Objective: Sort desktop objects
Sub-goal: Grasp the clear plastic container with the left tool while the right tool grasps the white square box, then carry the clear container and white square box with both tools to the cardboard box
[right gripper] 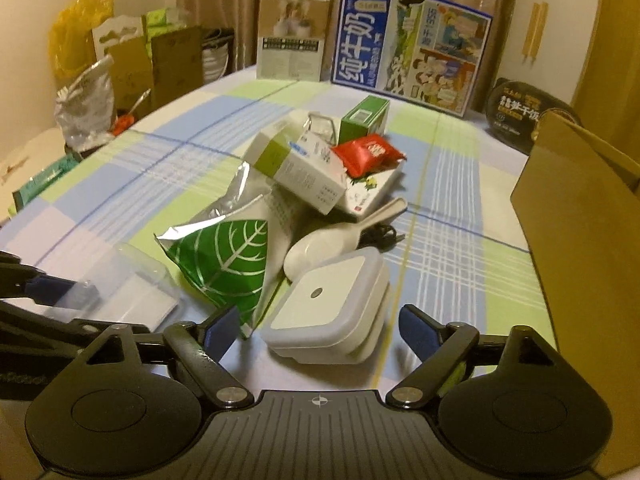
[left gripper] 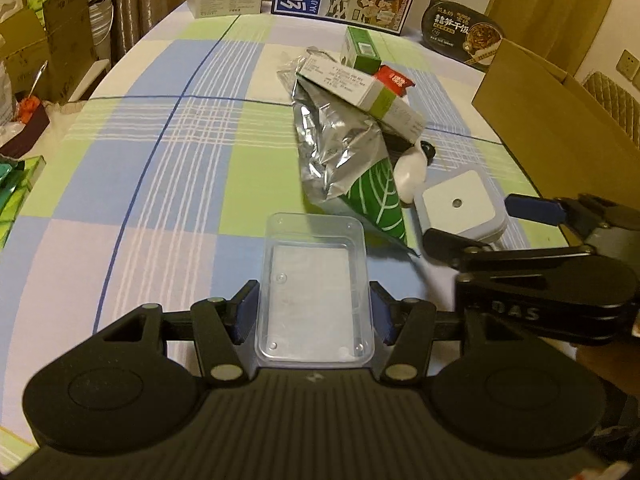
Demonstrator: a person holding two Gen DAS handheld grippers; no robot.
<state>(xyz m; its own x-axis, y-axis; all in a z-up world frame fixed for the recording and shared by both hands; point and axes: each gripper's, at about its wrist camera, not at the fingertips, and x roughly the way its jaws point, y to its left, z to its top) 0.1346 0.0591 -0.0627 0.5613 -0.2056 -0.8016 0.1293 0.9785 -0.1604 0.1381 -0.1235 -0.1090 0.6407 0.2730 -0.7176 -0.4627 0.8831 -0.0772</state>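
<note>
My left gripper [left gripper: 314,312] is shut on a clear plastic box [left gripper: 314,288], held low over the checked tablecloth; the box also shows at the left of the right wrist view [right gripper: 132,292]. My right gripper [right gripper: 320,328] is open, its fingers on either side of a white and grey square container [right gripper: 332,308], which also shows in the left wrist view [left gripper: 460,204]. Behind lies a pile: a silver and green leaf bag [right gripper: 224,264], a white and green carton [right gripper: 296,164], a red packet [right gripper: 368,152], a green box [right gripper: 366,118] and a white scoop [right gripper: 320,246].
An open cardboard box [right gripper: 580,240] stands at the right table edge. A blue milk carton box [right gripper: 412,46], a white box [right gripper: 292,34] and a black bowl pack [right gripper: 516,114] stand at the back. Bags and cartons sit off the left edge.
</note>
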